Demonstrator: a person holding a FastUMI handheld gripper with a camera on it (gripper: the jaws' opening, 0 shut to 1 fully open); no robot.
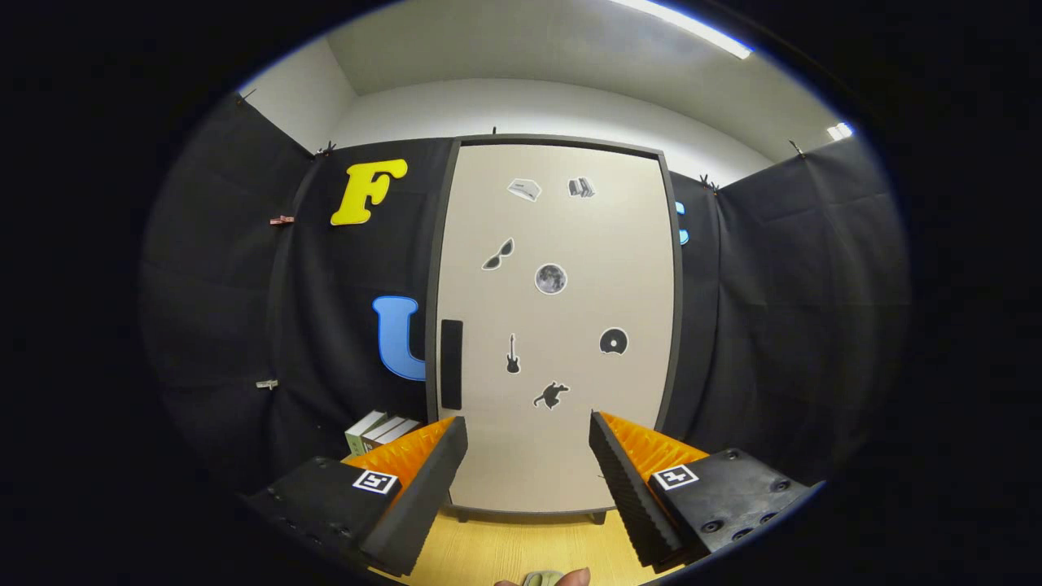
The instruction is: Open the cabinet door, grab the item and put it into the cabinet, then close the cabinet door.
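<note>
Tongs (527,439) have ribbed pads, square markers, screws.

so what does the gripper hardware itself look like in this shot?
The gripper has two wedge-shaped fingers with ribbed, sawtooth inner pads. Each finger sits on a black block carrying a square black-and-white fiducial tag, with recessed screw holes on the right-hand block.

Black cloth walls (781,325), ceiling strip light (692,28)

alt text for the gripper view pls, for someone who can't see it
A tall beige cabinet door, closed and dotted with small stickers, stands beyond the gripper, whose open fingers hold nothing. A dark vertical handle sits on the door's left edge, and pale books stand beside the cabinet on the light wooden table.
</note>
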